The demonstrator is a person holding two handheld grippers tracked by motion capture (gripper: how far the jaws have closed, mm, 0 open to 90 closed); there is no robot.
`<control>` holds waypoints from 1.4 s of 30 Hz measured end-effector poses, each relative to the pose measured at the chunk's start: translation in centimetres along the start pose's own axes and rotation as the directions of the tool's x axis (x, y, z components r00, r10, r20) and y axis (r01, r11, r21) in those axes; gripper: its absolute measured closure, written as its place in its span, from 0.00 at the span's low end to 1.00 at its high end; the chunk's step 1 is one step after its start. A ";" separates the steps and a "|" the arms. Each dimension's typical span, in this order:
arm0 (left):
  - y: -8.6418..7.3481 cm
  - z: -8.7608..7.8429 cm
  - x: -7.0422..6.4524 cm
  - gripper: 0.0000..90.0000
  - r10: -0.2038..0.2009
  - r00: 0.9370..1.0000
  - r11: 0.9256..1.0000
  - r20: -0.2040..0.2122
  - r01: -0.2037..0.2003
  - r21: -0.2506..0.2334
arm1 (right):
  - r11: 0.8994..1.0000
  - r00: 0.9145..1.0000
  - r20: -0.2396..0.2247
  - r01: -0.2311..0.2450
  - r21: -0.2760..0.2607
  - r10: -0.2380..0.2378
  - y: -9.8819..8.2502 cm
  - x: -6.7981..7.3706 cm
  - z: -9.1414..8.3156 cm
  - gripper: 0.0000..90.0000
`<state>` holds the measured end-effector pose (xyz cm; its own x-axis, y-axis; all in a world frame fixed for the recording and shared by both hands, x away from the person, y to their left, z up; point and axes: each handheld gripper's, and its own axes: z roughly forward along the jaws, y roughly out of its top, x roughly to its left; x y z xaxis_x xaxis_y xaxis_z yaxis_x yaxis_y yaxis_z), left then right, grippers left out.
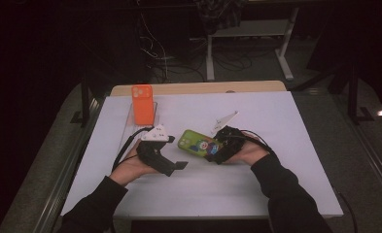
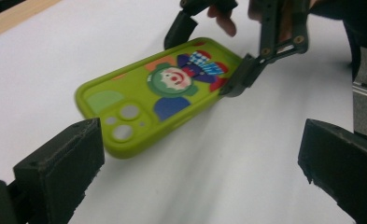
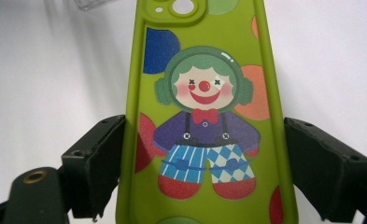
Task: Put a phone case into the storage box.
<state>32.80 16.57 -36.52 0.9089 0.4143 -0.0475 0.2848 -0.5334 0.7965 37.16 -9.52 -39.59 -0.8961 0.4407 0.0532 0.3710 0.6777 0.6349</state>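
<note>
High view: green phone case (image 1: 197,142) near the middle of the white tabletop (image 1: 276,160), clamped by its long edges in the right gripper (image 1: 217,148); left gripper (image 1: 171,160) just beside, toward the near edge; orange phone case (image 1: 142,104) upright by the far left corner.

Left gripper view: jaws spread, nothing between; green case tilted off the surface.

Right gripper view: both pads pressed against the case's sides.
</note>
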 end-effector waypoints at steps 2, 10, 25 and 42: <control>0.7 0.4 0.1 0.00 0.008 1.000 1.000 0.017 -0.008 -0.009 | 1.000 1.000 0.005 0.012 0.011 -0.012 -0.2 -0.3 -0.6 0.17; 3.3 2.5 0.4 0.00 0.099 0.992 0.995 0.083 -0.099 -0.004 | 1.000 1.000 -0.008 0.025 0.012 -0.025 -1.5 -1.5 -2.9 0.17; 3.3 4.3 -0.5 0.00 0.191 0.963 0.979 0.190 -0.200 0.028 | 0.989 0.983 -0.120 0.143 0.035 -0.138 -1.9 -0.8 -3.3 0.17; 2.4 5.4 -1.1 0.00 0.240 0.930 0.954 0.278 -0.279 0.110 | 0.966 0.946 -0.213 0.257 0.027 -0.246 -0.2 2.3 -3.0 0.17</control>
<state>34.16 10.82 -37.80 0.9984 0.0528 -0.0205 0.0518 -0.7051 0.7072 34.28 -10.35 -37.30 -0.9905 0.1247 0.0586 0.1346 0.7836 0.6065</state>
